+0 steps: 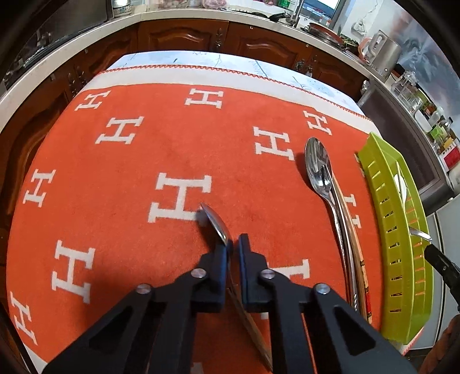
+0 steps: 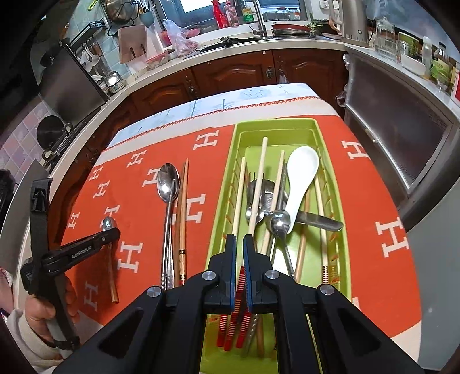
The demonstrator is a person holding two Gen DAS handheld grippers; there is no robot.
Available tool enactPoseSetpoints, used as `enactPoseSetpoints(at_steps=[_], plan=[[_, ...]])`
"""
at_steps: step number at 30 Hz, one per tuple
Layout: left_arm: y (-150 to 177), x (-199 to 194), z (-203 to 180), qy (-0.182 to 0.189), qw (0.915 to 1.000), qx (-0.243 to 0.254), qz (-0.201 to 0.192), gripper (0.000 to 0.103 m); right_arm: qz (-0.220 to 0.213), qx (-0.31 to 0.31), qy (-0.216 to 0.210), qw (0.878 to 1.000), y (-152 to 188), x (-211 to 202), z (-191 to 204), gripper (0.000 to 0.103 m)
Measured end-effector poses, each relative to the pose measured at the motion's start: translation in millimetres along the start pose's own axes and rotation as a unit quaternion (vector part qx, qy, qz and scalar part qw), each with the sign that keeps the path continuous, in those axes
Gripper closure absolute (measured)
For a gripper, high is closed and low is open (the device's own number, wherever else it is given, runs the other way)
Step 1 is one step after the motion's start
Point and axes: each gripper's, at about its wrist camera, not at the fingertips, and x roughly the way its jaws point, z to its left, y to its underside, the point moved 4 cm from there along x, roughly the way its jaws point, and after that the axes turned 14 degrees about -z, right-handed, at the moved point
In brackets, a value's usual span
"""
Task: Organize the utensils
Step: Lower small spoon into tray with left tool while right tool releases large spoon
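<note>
We see the left gripper (image 1: 233, 241) pinching a small spoon (image 1: 217, 224) low over the orange cloth (image 1: 129, 161). Right gripper (image 2: 239, 240), pressed together, hangs above the green tray (image 2: 330, 161) of utensils.

Home kitchen: wooden cabinets (image 2: 235, 72), sink tap (image 2: 258, 20), electric kettle (image 2: 349, 20).

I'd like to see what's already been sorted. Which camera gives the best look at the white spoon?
The right wrist view: the white spoon lies in full sight inside the green tray, resting over chopsticks and metal cutlery. The left wrist view catches only a white sliver of it behind the tray's slotted side wall.
</note>
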Motion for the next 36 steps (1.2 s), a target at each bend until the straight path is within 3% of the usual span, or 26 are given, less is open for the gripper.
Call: enactPoseSetpoints(at_steps=[10,16,22,26,29,34,36], plan=[[-2,-24,-25,0.067,0.9971,-0.011,0.033,0.102,-0.005,0.025,-0.014,1.000,0,-11,-8,0.098],[-16,-58,-79,0.148,0.9881,0.015,0.040,0.102,-0.018,0.044,-0.011,0.999,-1,-26,-24,0.098],[-28,-75,-158,0.217,0.9721,0.076,0.046,0.102,-0.029,0.069,0.005,0.997,-4,-40,-51,0.098],[-27,-62,-207,0.231,0.9640,0.121,0.054,0.102,-0.037,0.081,0.014,0.996,-5,-46,-64,0.098],[-20,-43,-230,0.221,0.9621,0.148,0.061,0.102,-0.041,0.086,0.017,0.995,-7,-48,-69,0.098],[-8,-19,-247,0.198,0.9583,0.195,0.065,0.100,-0.040,0.087,0.018,0.995,-5,-48,-74,0.098],[-6,-16,-248,0.194,0.9577,0.201,0.068,0.094,-0.037,0.088,0.016,0.995,-4,-46,-74,0.098]])
